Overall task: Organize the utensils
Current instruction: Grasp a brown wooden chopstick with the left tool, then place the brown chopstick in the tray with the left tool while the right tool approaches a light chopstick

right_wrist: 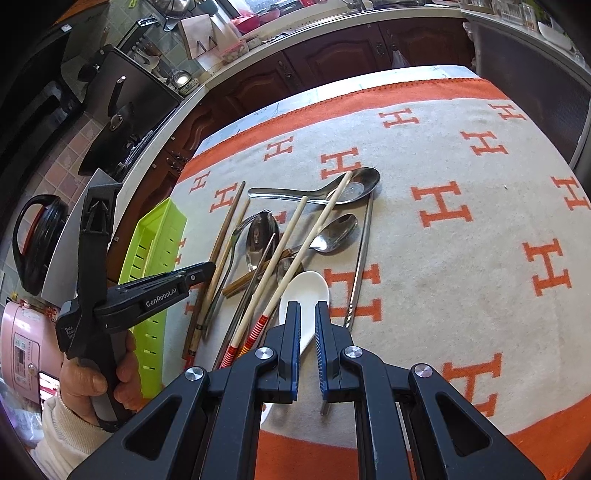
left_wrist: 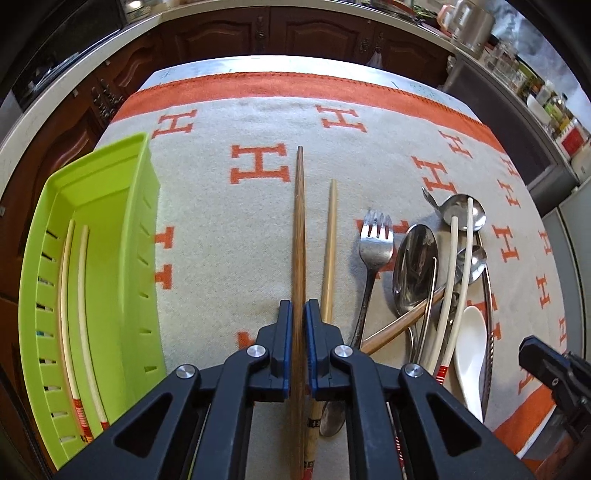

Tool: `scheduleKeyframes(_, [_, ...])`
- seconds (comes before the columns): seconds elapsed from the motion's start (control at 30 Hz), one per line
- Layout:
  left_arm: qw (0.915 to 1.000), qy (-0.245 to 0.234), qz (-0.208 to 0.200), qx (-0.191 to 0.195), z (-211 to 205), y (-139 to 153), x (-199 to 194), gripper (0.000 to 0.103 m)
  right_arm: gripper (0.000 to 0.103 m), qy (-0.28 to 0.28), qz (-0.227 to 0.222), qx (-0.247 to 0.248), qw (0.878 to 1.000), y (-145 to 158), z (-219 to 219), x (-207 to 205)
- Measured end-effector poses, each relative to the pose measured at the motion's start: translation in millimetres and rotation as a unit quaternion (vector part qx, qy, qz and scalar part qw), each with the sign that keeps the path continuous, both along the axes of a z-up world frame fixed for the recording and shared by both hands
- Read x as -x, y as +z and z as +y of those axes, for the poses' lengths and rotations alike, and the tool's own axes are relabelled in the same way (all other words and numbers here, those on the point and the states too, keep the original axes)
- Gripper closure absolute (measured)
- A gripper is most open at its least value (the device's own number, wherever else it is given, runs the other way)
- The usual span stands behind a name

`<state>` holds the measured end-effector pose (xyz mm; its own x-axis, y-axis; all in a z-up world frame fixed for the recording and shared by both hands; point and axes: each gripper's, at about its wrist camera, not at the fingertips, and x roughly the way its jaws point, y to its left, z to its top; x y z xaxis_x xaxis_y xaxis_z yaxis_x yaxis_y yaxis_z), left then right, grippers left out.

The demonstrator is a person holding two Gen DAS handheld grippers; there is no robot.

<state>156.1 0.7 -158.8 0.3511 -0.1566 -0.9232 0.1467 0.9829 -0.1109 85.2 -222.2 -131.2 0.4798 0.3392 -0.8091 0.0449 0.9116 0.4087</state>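
My left gripper (left_wrist: 298,306) is shut on a dark wooden chopstick (left_wrist: 299,221), which points away over the blanket. A lighter chopstick (left_wrist: 330,240) lies just to its right. The green tray (left_wrist: 144,240) at the left holds two pale chopsticks (left_wrist: 83,295). To the right is a pile with a fork (left_wrist: 375,240), metal spoons (left_wrist: 415,266), pale chopsticks and a white ceramic spoon (left_wrist: 471,339). My right gripper (right_wrist: 307,308) hovers over the white spoon (right_wrist: 306,284), jaws nearly together and gripping nothing. In the right wrist view the left gripper (right_wrist: 207,271) is beside the green tray (right_wrist: 155,236).
An orange-and-grey blanket with H letters (right_wrist: 461,221) covers the table. Long metal tongs (right_wrist: 364,258) lie right of the pile. A hand (right_wrist: 92,384) holds the left gripper. A pink cooker (right_wrist: 18,350) and dark cabinets (left_wrist: 295,33) stand beyond the table's edges.
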Motion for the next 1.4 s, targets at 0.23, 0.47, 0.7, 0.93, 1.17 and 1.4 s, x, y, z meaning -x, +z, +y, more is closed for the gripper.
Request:
scheduleKeyframes(0.23, [0.9983,0.009,-0.039,0.041,19,47,20,0.099,0.095,0.025,-0.004,0.003,1.000,11,23,-6])
scheduleKeyframes(0.47, [0.9947,0.035,-0.090,0.036,61,99,47,0.099,0.095,0.058,0.009,-0.031,0.998,16,67,-30])
scheduleKeyframes(0.7, [0.9915,0.088,-0.093,0.025,122,104,59,0.099,0.095,0.066,0.026,-0.042,0.997,18,111,-58])
scheduleKeyframes(0.93, [0.9921,0.108,-0.063,0.010,153,76,60,0.098,0.095,0.043,0.066,-0.045,0.996,-1,135,-88])
scheduleKeyframes(1.17, [0.9921,0.115,-0.050,0.011,166,59,61,0.092,0.095,0.033,0.085,-0.018,0.996,-19,144,-107])
scheduleKeyframes(1.4, [0.9873,0.144,-0.067,0.010,190,66,64,0.083,0.095,0.030,0.097,0.053,0.993,-26,163,-112])
